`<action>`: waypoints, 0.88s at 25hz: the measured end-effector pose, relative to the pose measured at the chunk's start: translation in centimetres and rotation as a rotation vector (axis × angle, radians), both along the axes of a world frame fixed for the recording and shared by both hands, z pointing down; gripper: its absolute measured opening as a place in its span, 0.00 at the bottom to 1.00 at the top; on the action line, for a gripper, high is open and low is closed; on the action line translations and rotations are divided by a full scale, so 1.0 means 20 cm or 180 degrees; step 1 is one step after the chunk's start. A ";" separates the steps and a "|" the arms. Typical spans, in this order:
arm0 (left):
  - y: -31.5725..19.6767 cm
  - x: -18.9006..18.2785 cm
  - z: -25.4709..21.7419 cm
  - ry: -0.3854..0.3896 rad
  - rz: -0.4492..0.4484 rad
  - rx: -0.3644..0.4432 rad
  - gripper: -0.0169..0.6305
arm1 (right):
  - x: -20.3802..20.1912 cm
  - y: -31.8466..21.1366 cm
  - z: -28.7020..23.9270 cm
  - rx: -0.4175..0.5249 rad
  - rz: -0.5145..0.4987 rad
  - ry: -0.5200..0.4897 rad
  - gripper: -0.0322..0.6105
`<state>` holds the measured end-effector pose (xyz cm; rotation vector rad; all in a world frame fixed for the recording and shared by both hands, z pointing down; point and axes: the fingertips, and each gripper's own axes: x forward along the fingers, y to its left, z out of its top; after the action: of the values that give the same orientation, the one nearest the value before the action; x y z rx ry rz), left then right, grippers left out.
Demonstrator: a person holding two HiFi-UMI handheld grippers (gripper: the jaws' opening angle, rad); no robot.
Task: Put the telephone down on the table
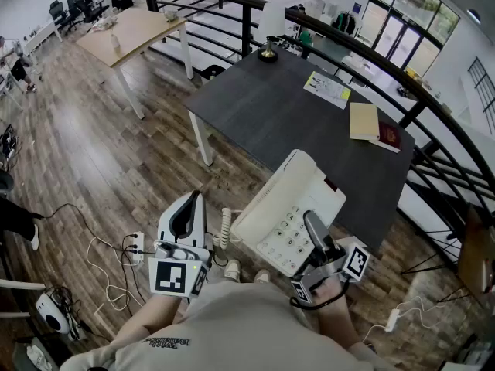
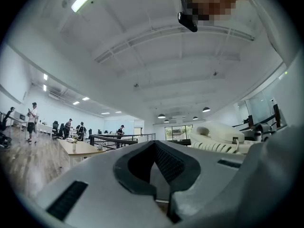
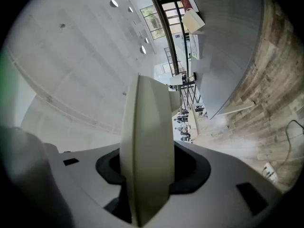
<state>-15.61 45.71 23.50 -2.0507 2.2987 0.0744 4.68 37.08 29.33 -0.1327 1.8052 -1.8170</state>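
Observation:
A cream telephone (image 1: 290, 203) with a keypad and a coiled cord (image 1: 226, 226) hangs tilted in the air, just before the near edge of the dark grey table (image 1: 286, 114). My right gripper (image 1: 309, 226) is shut on its near edge; in the right gripper view the phone's body (image 3: 145, 141) stands edge-on between the jaws of the right gripper (image 3: 145, 175). My left gripper (image 1: 189, 207) hovers to the left of the phone, jaws together and nothing in them. From the left gripper (image 2: 159, 175) the telephone (image 2: 221, 139) shows at the right.
On the table's far side lie a tan notebook (image 1: 363, 120), a red booklet (image 1: 389, 137), a printed sheet (image 1: 326, 89) and a small brass object (image 1: 267, 52). A black railing (image 1: 433, 103) runs behind it. A power strip (image 1: 135, 246) and cables lie on the wood floor.

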 end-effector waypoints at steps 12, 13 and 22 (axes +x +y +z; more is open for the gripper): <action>-0.06 0.04 0.01 0.0066 0.0090 -0.0008 0.03 | 0.03 -0.02 0.06 -0.0118 0.0061 0.0051 0.36; -0.06 0.05 0.01 0.0079 0.0094 -0.0023 0.03 | 0.05 -0.02 0.06 -0.0123 0.0071 0.0049 0.36; -0.16 0.14 0.04 0.0057 0.0174 -0.0077 0.03 | 0.15 -0.08 0.09 -0.0100 0.0114 0.0136 0.36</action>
<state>-12.89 42.57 24.30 -2.1333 2.2650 0.0682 7.69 35.40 31.12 -0.2160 1.7924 -1.8309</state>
